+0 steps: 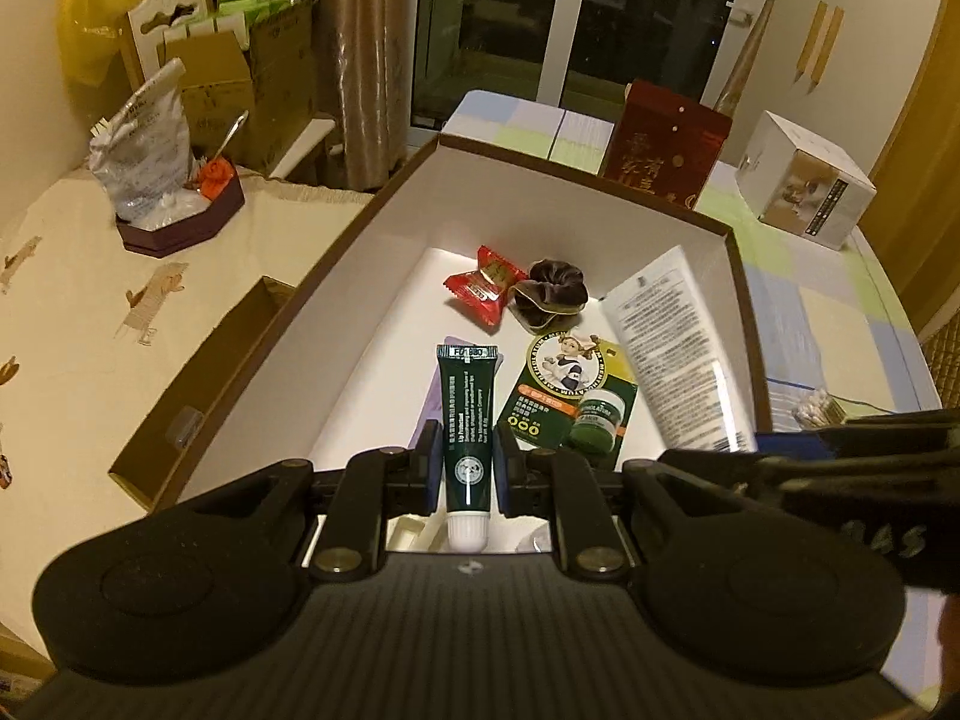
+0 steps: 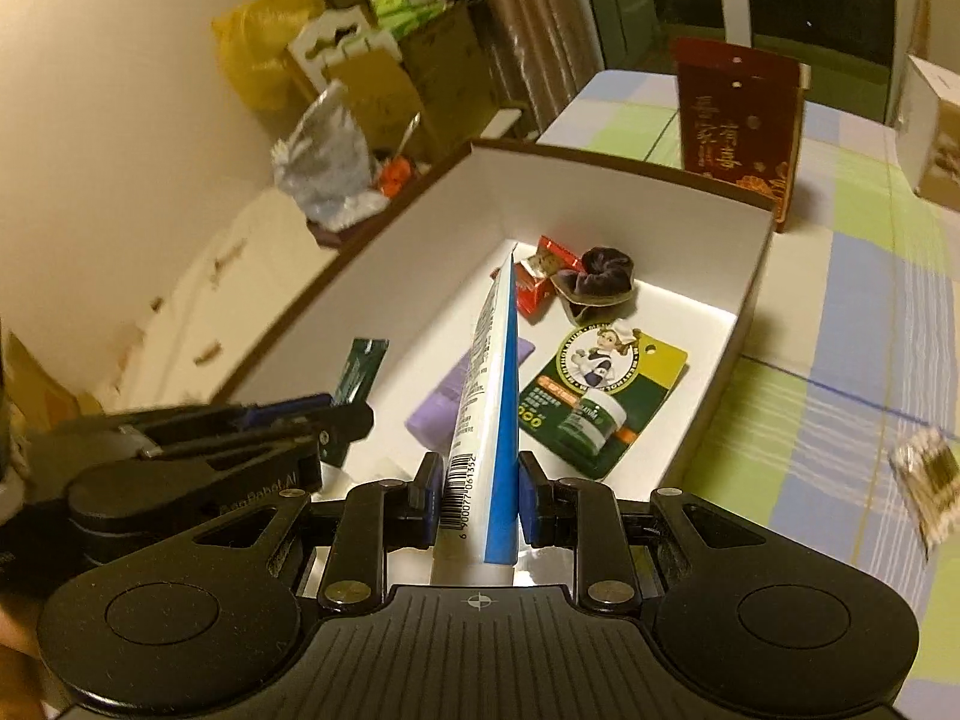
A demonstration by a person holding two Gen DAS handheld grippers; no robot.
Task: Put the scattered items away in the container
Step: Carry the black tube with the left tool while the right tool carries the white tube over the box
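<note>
A large white box with a brown rim (image 1: 360, 276) lies open on the table. Inside it rest red candy wrappers (image 1: 477, 285), a dark scrunchie (image 1: 549, 294), a green card with a small jar (image 1: 564, 396) and a purple item (image 2: 444, 402). My left gripper (image 1: 468, 462) is shut on a dark green tube (image 1: 468, 408) and holds it over the box's near end. My right gripper (image 2: 477, 498) is shut on a white and blue tube (image 2: 489, 384), also over the box (image 2: 600, 198). The two grippers hang side by side, the left gripper (image 2: 336, 417) left of the right one.
A dark red gift box (image 1: 666, 150) and a white carton (image 1: 804, 186) stand behind the box on the checked tablecloth. A pack of cotton swabs (image 2: 927, 480) lies to the right. A brown lid (image 1: 198, 402) sits against the box's left side, beside a cream-covered surface.
</note>
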